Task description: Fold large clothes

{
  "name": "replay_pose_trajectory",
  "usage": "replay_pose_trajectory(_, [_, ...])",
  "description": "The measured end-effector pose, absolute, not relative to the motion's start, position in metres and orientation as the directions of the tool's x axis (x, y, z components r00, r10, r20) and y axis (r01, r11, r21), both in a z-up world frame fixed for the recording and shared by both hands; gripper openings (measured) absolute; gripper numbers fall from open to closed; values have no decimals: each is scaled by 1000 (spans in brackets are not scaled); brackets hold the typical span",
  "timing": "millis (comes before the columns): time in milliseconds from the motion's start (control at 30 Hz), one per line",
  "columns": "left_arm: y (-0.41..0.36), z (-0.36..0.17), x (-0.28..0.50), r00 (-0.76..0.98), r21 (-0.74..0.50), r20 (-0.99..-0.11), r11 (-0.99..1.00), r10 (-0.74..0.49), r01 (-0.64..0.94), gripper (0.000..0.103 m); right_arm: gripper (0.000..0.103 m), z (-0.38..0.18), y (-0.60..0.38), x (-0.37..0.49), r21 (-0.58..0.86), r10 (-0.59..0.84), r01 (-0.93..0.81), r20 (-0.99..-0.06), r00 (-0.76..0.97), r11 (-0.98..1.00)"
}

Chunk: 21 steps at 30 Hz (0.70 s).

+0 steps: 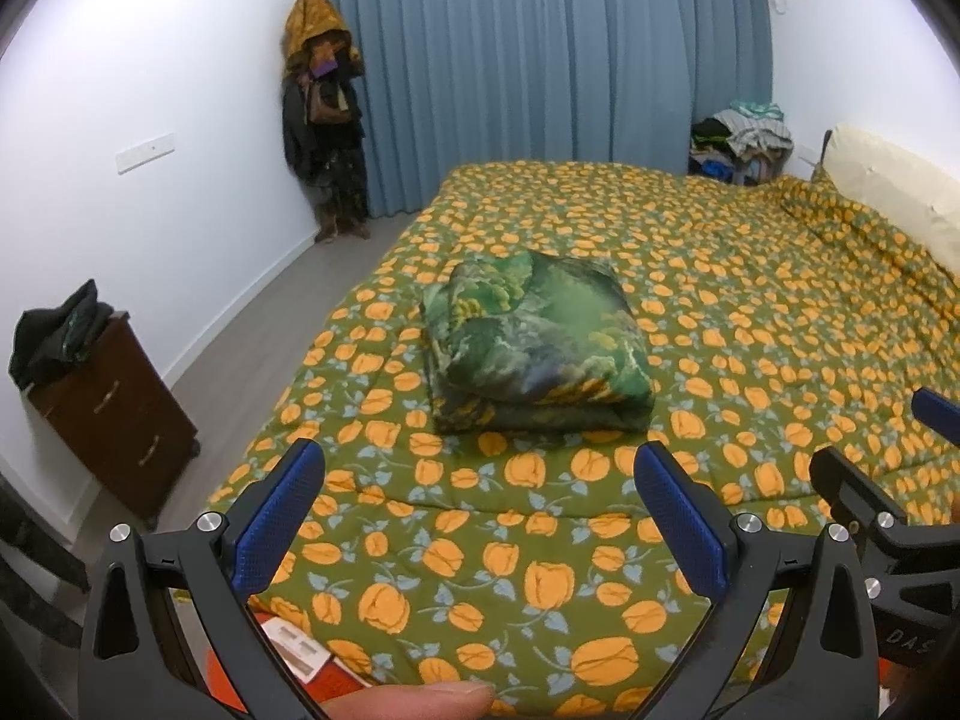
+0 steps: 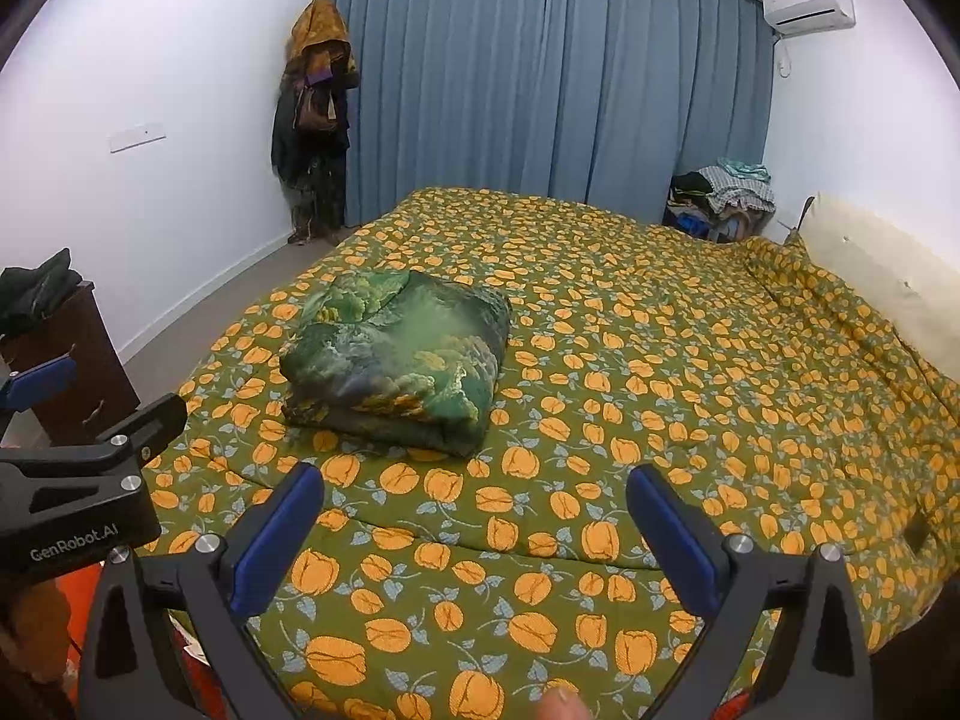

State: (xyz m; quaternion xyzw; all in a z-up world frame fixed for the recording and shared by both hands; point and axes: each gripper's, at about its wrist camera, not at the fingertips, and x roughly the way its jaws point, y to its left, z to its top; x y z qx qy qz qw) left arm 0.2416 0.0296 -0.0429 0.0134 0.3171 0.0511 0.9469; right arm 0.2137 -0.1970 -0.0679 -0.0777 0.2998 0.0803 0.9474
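A folded green patterned garment (image 1: 534, 342) lies as a thick square bundle on the bed (image 1: 750, 312), which has a green cover with orange flowers. It also shows in the right wrist view (image 2: 399, 360). My left gripper (image 1: 480, 480) is open and empty, held back from the bundle above the bed's near edge. My right gripper (image 2: 474, 498) is open and empty, also short of the bundle. The right gripper shows at the right edge of the left wrist view (image 1: 876, 450), and the left gripper shows at the left edge of the right wrist view (image 2: 90, 396).
A dark wooden drawer cabinet (image 1: 114, 414) with dark clothes on top stands left of the bed. Clothes hang on a rack (image 1: 324, 114) in the corner by blue curtains (image 1: 540, 60). A clothes pile (image 1: 741, 141) sits at the far right. A cream headboard (image 1: 900, 192) lines the right side.
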Motion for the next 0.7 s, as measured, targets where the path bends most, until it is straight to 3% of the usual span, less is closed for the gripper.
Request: replay_pose_trajectory(700, [25, -44, 239, 794, 56, -599, 995, 101, -84, 103, 102, -71, -196, 213, -95, 116, -211, -592, 798, 973])
